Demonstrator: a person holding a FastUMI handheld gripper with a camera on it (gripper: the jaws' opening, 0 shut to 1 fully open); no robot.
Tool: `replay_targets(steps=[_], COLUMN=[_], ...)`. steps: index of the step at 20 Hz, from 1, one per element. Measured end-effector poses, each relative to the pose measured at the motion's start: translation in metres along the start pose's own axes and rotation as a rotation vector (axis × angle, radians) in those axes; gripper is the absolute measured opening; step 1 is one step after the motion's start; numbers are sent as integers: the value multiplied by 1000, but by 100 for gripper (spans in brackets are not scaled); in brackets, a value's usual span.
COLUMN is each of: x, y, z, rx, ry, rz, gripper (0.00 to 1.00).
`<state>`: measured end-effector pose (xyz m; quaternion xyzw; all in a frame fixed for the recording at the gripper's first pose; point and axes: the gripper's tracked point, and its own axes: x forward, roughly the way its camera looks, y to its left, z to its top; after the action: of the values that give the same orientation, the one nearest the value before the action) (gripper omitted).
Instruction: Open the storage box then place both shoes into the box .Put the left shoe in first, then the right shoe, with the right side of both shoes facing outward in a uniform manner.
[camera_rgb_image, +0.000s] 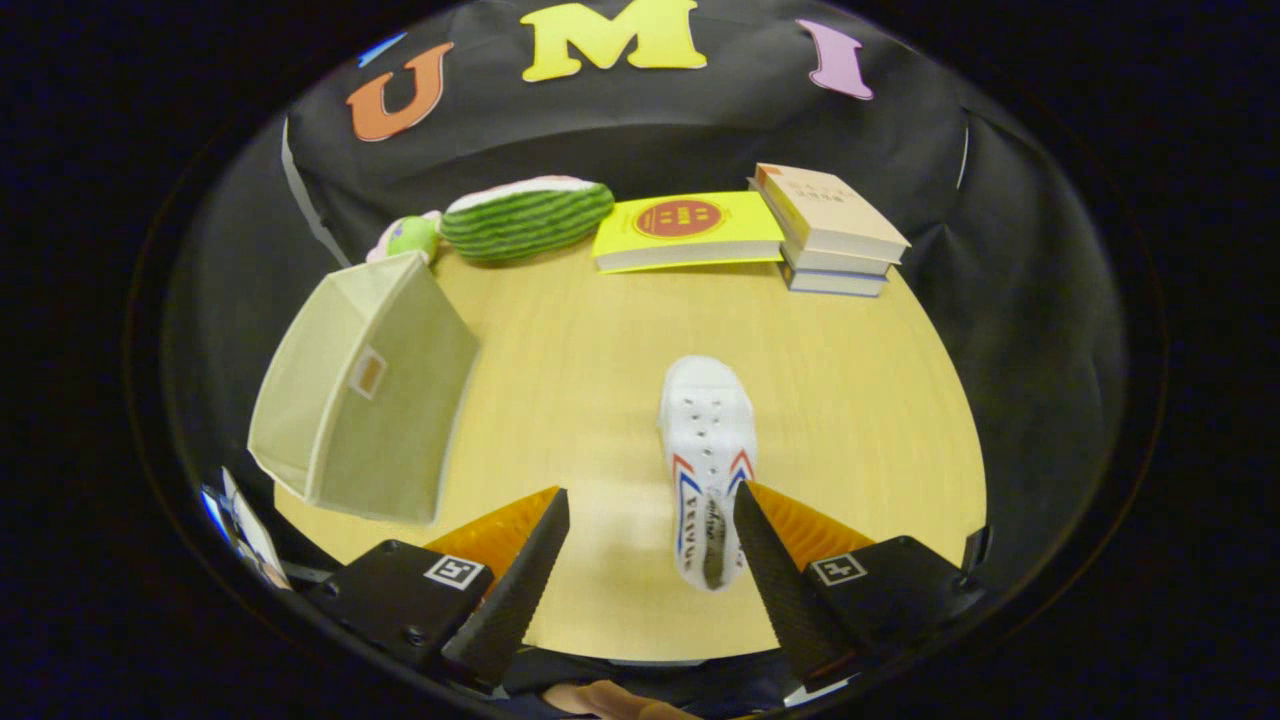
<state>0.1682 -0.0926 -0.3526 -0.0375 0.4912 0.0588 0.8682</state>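
The gripper (650, 510) hangs above the near edge of the table (860, 400) with its fingers spread wide and nothing between them pressed. One white shoe (708, 460) lies just ahead, toe pointing away, its heel end close against the inner side of the right finger and well apart from the left one. It has red and blue stripes on both sides and some lettering along the side and insole, too small for me to read.

The box (365, 390), a pale fabric one with a small tag on its wall, stands to the left and looks tilted, its opening turned away from me, so I cannot tell whether it is open. Whether this shoe is the left or the right one I cannot say for sure either.

My guess is that a shoe pickup is in hand. The next move calls for shifting right to centre the fingers over the shoe, dropping, and closing across its sides.

At the far edge lie a striped green plush (527, 217), a yellow book (688, 232) with a red round mark, and a stack of books (832, 232); their print is unreadable.
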Motion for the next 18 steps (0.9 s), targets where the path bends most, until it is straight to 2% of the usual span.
replay_targets(steps=[6,8,11,13,14,16,18], x=[36,51,68,77,81,93,94], y=[-74,-77,-65,-73,-78,-55,-55], z=[-25,-28,-39,-33,-28,-28,-29], rx=[-57,-31,-14,13,36,29,33], ry=[77,96,162,160,143,152,157], rz=[-115,-79,27,-5,-28,78,63], gripper=[100,100,100,98,85,59,34])
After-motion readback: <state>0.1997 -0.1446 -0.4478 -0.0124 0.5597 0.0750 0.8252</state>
